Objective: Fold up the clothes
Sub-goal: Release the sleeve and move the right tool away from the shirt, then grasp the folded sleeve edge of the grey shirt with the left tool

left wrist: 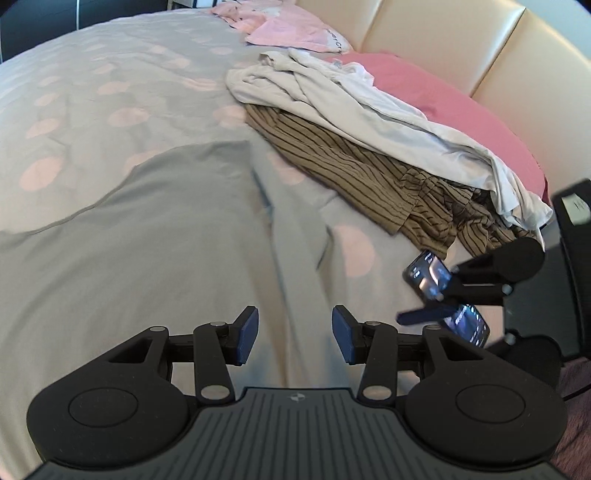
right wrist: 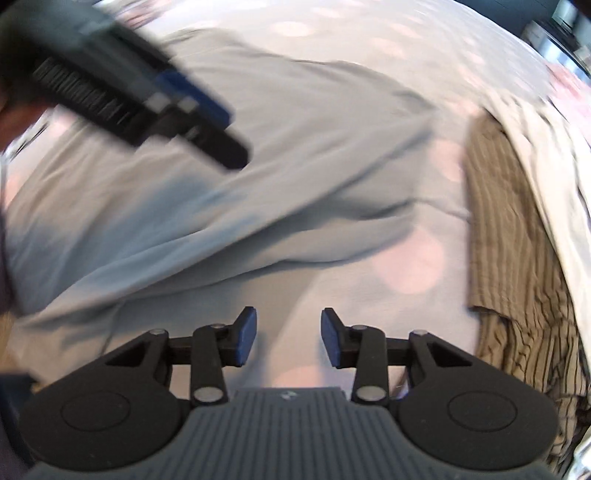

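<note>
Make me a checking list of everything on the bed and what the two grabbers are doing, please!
Surface: bed cover, grey with pink dots, wrinkled.
Job's things: grey garment spread flat; striped brown garment crumpled beside it, white garment heaped on top.
Clutter: pink clothes at the far end; pink pillow against the headboard.
Grippers: left gripper open, empty, above the grey garment; right gripper open, empty, picture blurred.
Cables: nothing seen.
Surroundings: dark furniture, unclear.

Grey bedspread (left wrist: 110,92) with pale pink dots; plain grey garment (left wrist: 147,229); brown shirt (left wrist: 332,155) with dark stripes; off-white garment (left wrist: 332,96); pink pillow (left wrist: 461,107); cream headboard (left wrist: 480,44); blue gripper pads (left wrist: 248,334).
</note>
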`<act>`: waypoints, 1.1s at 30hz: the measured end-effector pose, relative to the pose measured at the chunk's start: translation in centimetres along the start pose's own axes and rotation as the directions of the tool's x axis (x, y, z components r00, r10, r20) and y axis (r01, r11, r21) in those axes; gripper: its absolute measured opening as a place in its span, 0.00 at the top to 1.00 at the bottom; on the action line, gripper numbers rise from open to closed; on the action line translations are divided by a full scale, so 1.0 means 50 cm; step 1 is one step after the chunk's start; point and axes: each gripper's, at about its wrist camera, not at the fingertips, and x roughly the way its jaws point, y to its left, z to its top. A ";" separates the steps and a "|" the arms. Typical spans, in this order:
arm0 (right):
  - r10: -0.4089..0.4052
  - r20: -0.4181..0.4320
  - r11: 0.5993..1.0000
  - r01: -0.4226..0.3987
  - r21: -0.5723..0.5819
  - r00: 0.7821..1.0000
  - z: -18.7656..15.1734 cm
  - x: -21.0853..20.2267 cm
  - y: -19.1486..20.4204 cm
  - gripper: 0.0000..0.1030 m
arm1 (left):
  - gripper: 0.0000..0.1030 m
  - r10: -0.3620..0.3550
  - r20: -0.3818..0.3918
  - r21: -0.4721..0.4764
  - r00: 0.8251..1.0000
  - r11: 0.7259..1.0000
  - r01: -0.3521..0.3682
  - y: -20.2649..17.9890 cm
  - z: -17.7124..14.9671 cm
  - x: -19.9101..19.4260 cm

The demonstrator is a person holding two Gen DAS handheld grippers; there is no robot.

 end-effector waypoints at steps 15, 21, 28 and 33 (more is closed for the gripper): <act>-0.019 -0.003 0.991 0.019 0.136 1.000 0.002 0.028 -0.082 0.60 | 0.97 0.038 -0.024 -0.021 0.999 0.999 -0.038 0.017 0.029 0.089; -0.045 0.061 0.989 0.036 0.143 0.997 0.022 0.035 -0.086 0.60 | 0.98 0.053 0.008 -0.108 0.999 0.993 -0.052 0.072 0.017 0.023; -0.059 0.193 0.992 0.036 0.117 0.979 0.061 0.038 -0.083 0.69 | 0.98 0.091 -0.031 -0.201 0.995 0.975 -0.095 0.159 -0.024 0.018; -0.060 0.247 0.998 0.051 0.043 0.967 0.104 0.056 -0.068 0.71 | 0.98 0.077 -0.034 -0.208 0.996 0.975 -0.083 0.169 -0.026 0.029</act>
